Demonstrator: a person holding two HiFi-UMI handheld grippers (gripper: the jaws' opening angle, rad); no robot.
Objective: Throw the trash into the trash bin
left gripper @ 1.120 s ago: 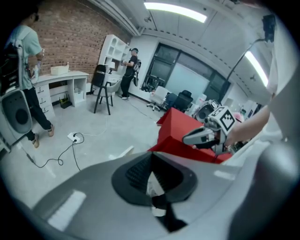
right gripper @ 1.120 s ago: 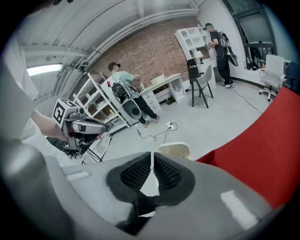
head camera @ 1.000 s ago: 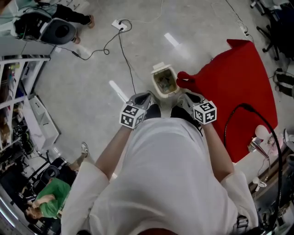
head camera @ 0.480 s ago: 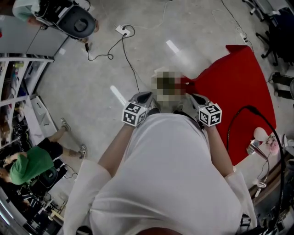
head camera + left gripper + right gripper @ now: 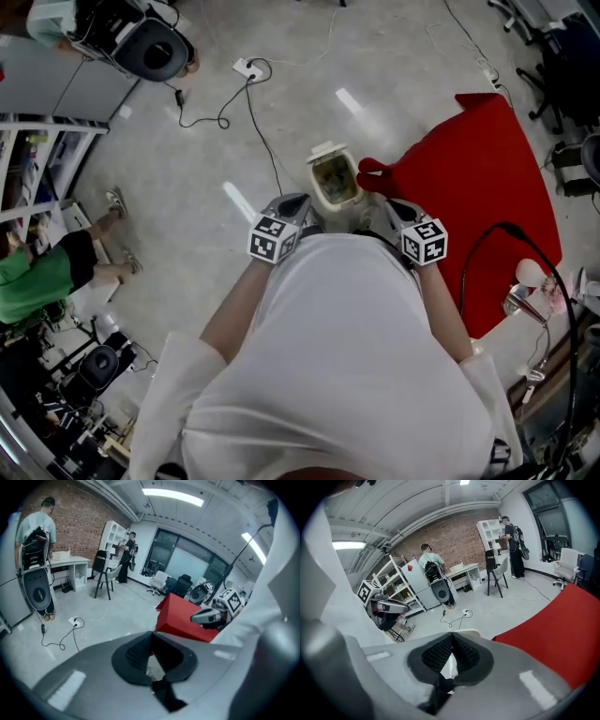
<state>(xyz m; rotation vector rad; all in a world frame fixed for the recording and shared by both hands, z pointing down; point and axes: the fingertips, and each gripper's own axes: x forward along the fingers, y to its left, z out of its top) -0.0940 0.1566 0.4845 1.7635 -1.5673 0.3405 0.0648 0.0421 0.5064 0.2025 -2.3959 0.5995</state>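
A small cream trash bin [image 5: 335,180] stands on the grey floor with its lid up and scraps of trash inside, straight ahead of the person in the head view. My left gripper [image 5: 292,201] is just to the bin's left and my right gripper [image 5: 398,202] just to its right, both close to the white shirt. In the left gripper view the left gripper [image 5: 151,637] has its dark pads together with nothing between them. The right gripper [image 5: 451,637] looks the same in its own view, pads together and empty. Each gripper also shows in the other's view: the right gripper [image 5: 206,617] and the left gripper [image 5: 391,606].
A red-covered table [image 5: 487,187] touches the bin's right side. A black cable and power strip [image 5: 242,67] trail over the floor beyond the bin. White shelving [image 5: 37,159] lines the left. A person in green [image 5: 33,277] is at the left edge; a black hose [image 5: 553,281] loops at the right.
Both grippers stay beside the bin, still shut. The person in green has walked up along the left edge of the head view.
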